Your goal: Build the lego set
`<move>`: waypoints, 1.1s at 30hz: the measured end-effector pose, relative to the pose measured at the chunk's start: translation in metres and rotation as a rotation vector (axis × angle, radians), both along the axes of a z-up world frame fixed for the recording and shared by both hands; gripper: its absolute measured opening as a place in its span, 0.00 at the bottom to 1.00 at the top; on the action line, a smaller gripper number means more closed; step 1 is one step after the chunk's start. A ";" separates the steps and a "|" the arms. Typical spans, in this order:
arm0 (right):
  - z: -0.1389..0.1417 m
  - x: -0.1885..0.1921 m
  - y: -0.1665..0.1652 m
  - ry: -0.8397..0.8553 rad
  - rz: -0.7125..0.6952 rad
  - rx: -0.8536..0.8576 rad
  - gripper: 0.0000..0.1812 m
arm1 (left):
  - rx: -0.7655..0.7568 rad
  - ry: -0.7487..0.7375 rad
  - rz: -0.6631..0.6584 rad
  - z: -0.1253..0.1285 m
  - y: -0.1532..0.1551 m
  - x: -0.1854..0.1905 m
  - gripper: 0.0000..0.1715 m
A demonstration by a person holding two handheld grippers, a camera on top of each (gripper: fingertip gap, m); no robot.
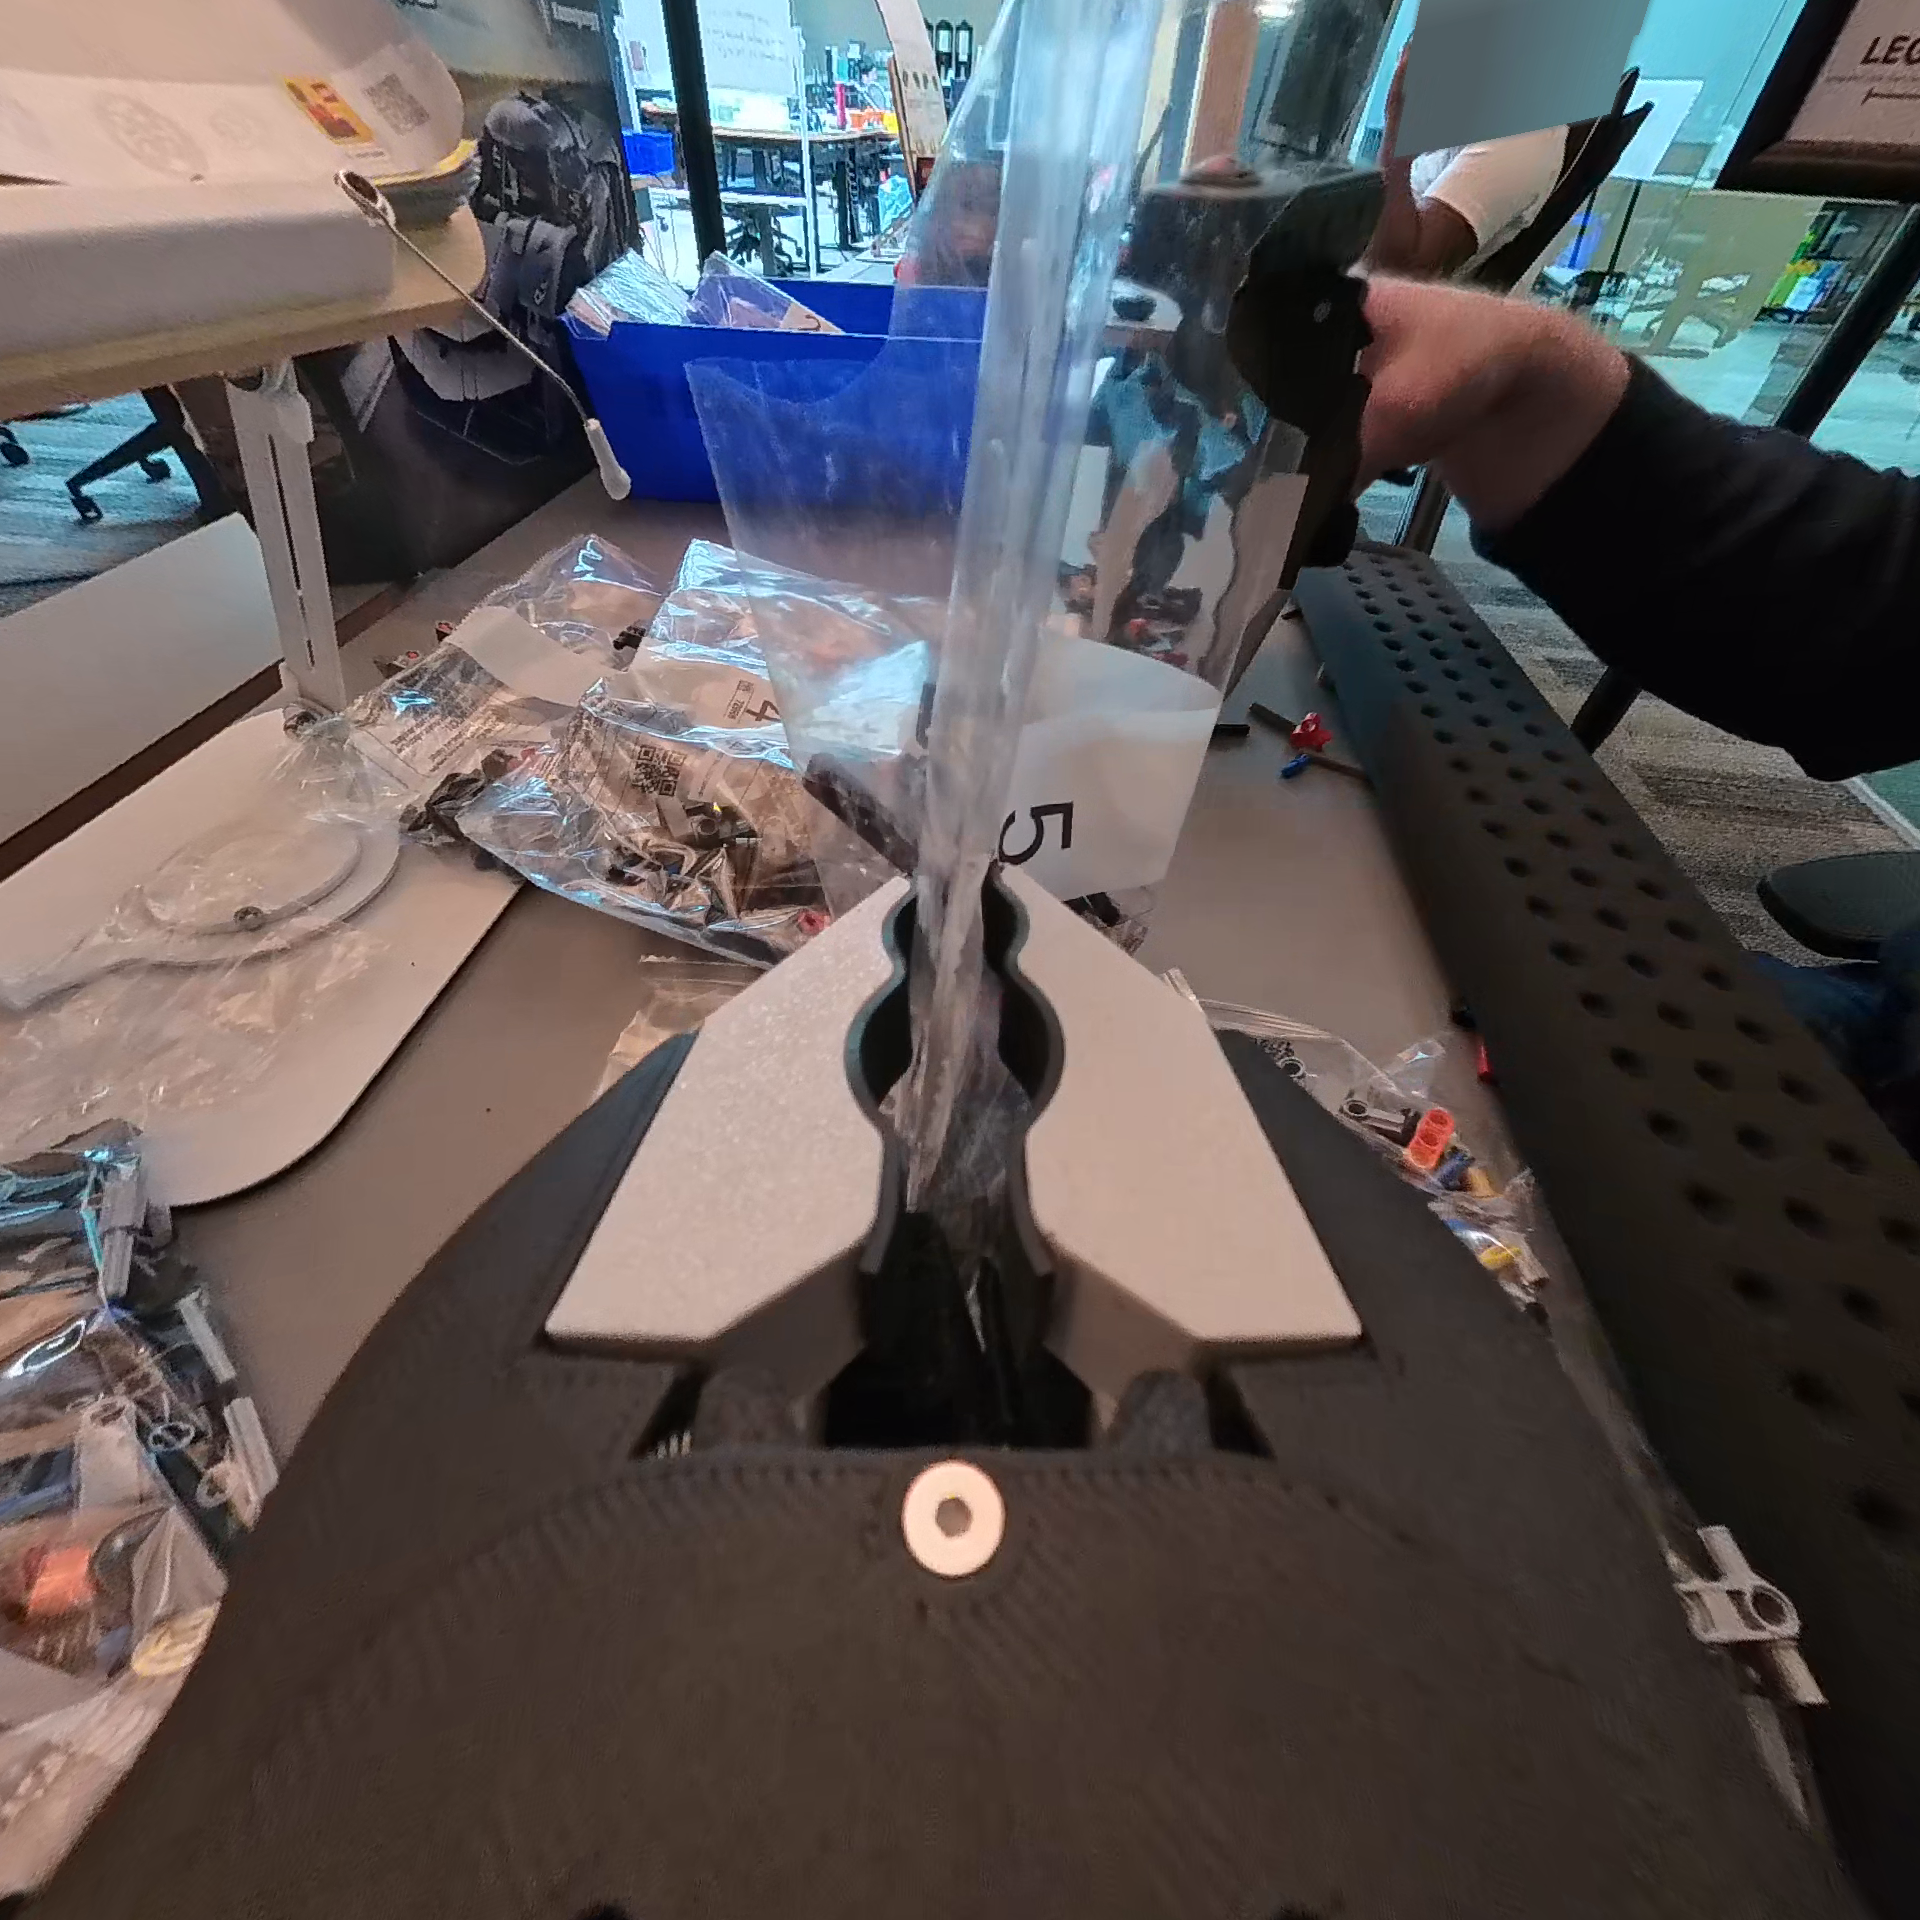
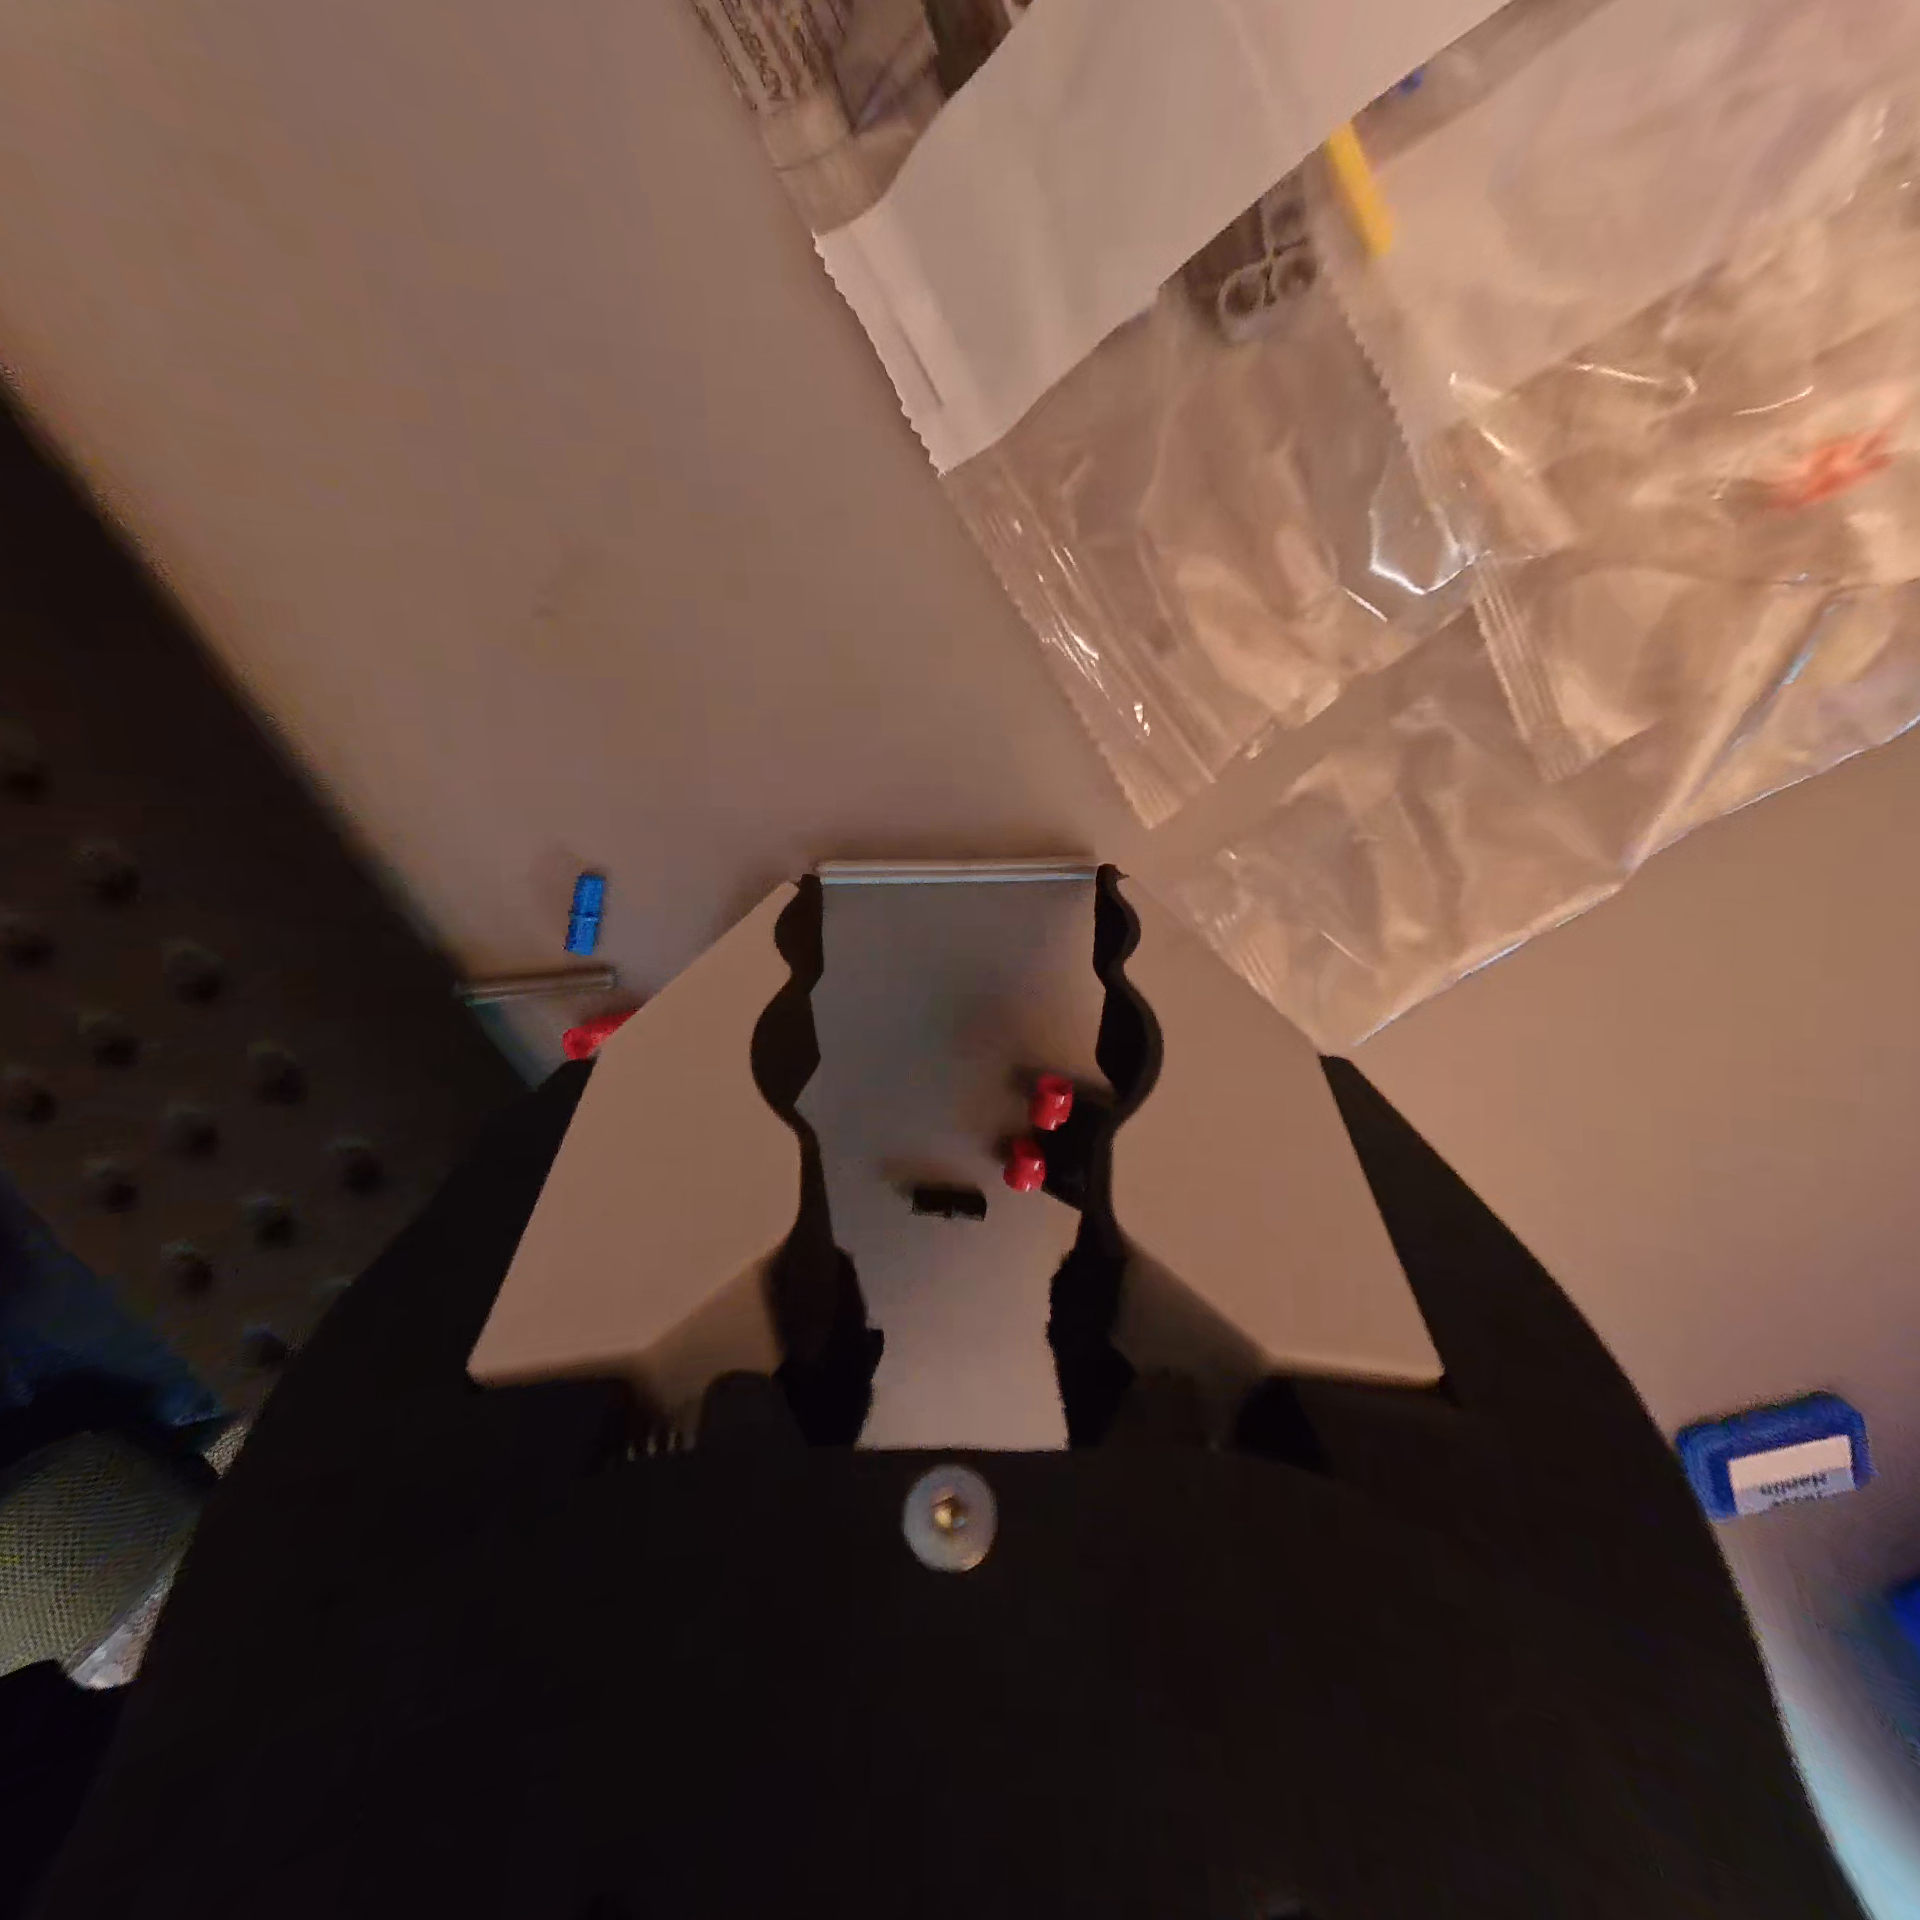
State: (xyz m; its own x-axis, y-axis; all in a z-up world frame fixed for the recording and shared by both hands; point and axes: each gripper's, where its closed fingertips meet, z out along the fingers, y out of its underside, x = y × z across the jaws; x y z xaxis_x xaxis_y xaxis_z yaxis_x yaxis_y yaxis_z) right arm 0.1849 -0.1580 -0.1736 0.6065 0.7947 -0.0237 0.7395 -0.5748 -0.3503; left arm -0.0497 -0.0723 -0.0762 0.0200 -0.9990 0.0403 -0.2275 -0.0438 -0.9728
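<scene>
Above the table, left tongs pinch the clear bag; right tongs gape wide, empty. Thin film could slip, scattering pieces.

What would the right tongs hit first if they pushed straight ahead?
Probably the bare tabletop: the open right tongs point down at it, with two red pins and a black pin in the gap. Depth unclear.
</scene>
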 end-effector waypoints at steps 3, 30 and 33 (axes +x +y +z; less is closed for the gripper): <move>-0.003 0.000 0.003 0.001 -0.005 0.012 0.28 | -0.002 0.006 -0.003 -0.001 0.000 0.001 0.05; -0.005 -0.015 -0.004 -0.023 0.175 0.051 0.01 | 0.003 0.002 -0.007 0.000 -0.001 0.002 0.06; -0.005 -0.013 -0.004 -0.038 0.175 0.058 0.01 | 0.003 0.002 -0.006 0.000 -0.001 0.001 0.06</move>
State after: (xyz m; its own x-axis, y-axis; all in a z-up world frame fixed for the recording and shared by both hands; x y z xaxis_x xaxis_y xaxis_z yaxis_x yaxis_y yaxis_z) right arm 0.1719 -0.1618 -0.1784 0.4582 0.8877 0.0454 0.8400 -0.4158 -0.3486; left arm -0.0483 -0.0735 -0.0759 0.0144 -0.9992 0.0368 -0.2301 -0.0391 -0.9724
